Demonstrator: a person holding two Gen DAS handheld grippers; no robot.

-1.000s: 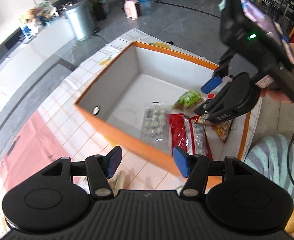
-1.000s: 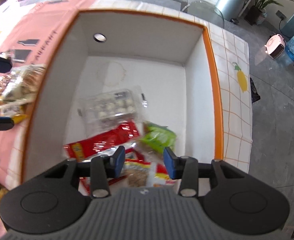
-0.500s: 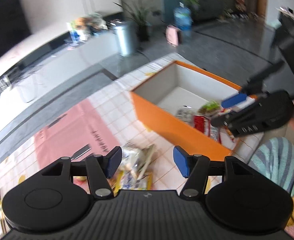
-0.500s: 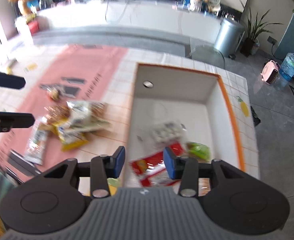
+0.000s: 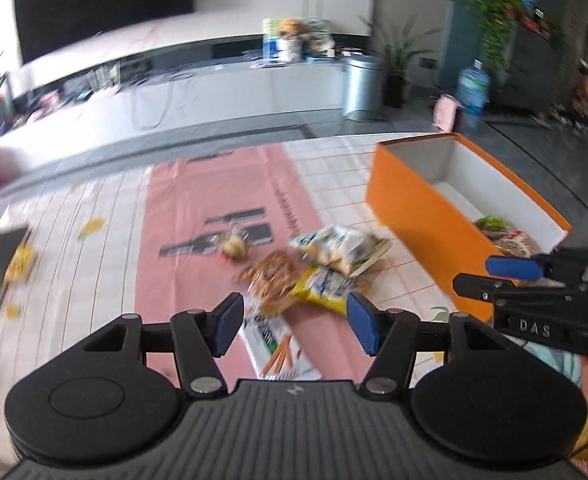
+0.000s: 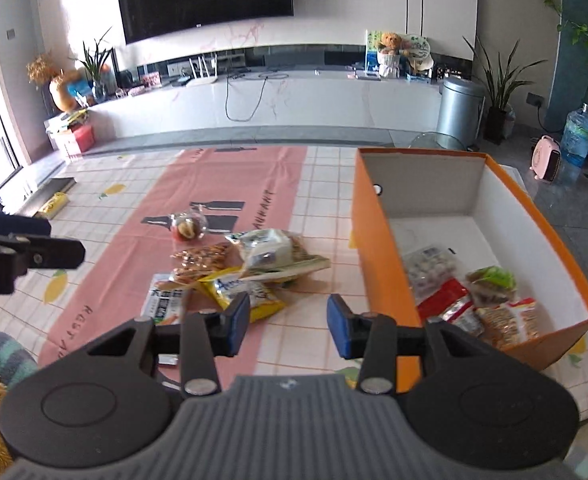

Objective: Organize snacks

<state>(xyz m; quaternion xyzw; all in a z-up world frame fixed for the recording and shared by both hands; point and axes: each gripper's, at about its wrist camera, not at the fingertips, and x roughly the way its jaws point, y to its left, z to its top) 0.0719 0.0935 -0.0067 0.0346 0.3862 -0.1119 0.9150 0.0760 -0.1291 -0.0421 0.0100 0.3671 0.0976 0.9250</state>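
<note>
Living-room fittings fill the background: a long white counter, a dark wall screen, a metal bin and potted plants behind a table under a checked cloth [image 6: 325, 184] with a pink runner [image 6: 230, 184] down its middle.

At the bottom of the left wrist view, the left gripper [image 5: 292, 326] is spread wide with nothing between its blue pads, hovering above a white packet of stick snacks [image 5: 274, 344] on the runner. Just above it in the frame lies the loose heap: a yellow packet [image 5: 321, 284], a bag of brown snacks [image 5: 272, 276] and a pale bag [image 5: 337, 246]. A small clear bag [image 5: 234, 246] sits apart to the upper left of the heap. At the right edge the right gripper shows side-on, in front of the orange box [image 5: 421, 216].

From the right wrist view, the right gripper [image 6: 288, 324] is likewise open and empty, low centre, over the cloth between the heap and the box. The yellow packet [image 6: 242, 292] lies just beside its left pad. Filling the right of the frame, the orange box [image 6: 377, 240] holds a clear tray pack [image 6: 429, 266], a green packet [image 6: 491, 280], a red packet [image 6: 445, 306] and a brown-filled bag [image 6: 509, 322] along its near end.
</note>
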